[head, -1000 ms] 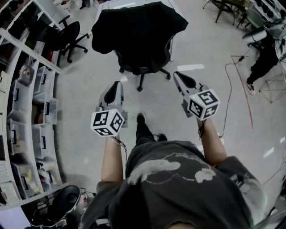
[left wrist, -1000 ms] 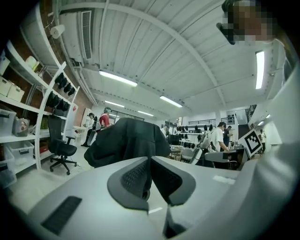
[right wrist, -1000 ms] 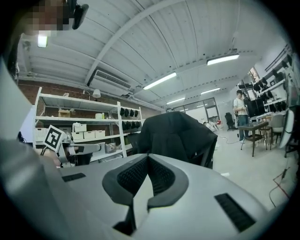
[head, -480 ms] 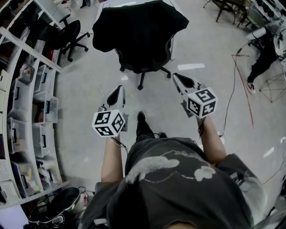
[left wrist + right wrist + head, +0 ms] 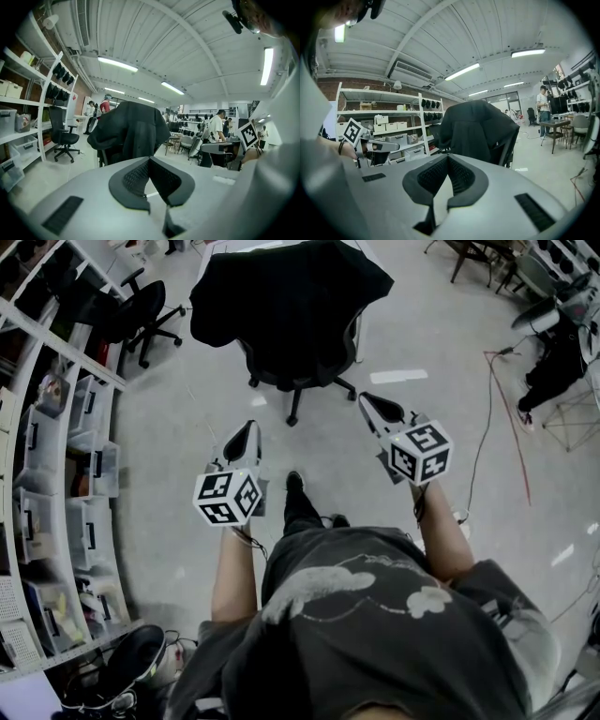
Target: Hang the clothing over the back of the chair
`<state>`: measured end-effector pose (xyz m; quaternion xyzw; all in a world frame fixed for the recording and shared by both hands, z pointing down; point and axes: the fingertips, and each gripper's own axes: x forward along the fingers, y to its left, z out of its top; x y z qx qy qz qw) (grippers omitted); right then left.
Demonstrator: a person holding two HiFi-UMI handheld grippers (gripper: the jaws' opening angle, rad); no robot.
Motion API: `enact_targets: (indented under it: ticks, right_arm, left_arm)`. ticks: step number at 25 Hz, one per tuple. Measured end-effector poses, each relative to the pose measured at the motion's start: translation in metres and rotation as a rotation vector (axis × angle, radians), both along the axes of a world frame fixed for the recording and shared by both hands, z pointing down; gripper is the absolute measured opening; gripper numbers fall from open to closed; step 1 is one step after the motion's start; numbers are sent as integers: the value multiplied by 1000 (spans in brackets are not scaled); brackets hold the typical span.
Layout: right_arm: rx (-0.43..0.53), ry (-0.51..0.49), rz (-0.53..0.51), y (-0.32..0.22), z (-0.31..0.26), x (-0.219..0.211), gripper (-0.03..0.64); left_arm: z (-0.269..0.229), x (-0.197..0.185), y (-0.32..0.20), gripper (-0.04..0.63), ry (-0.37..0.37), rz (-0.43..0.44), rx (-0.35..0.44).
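A black garment [image 5: 286, 296] hangs draped over the back of a black office chair [image 5: 298, 381] ahead of the person on the grey floor. The same garment [image 5: 131, 131] fills the middle of the left gripper view and shows as a dark drape [image 5: 473, 129] in the right gripper view. My left gripper [image 5: 246, 430] is held in the air short of the chair, shut, with nothing between its tips. My right gripper [image 5: 367, 401] is also short of the chair, to its right, shut and empty. Neither touches the garment.
White shelving [image 5: 56, 427] with bins runs along the left. A second black office chair [image 5: 141, 320] stands at the back left. A person in black [image 5: 553, 362] and a floor cable [image 5: 483, 427] are at the right. Tables and chairs [image 5: 187, 143] stand behind the garment.
Both grippers have sunk a little and drawn back from the chair. The left gripper's jaws have closed. The garment stays draped on the chair.
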<state>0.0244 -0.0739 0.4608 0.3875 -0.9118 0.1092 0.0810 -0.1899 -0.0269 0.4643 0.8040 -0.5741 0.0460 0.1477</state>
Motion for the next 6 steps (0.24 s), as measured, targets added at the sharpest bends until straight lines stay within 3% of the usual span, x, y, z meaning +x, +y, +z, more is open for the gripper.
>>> enact_targets:
  ticks: [6]
  right_arm:
    - [0,10,-5,1,4,1,-9]
  left_arm:
    - [5,1,1,0,-12,-3,-4]
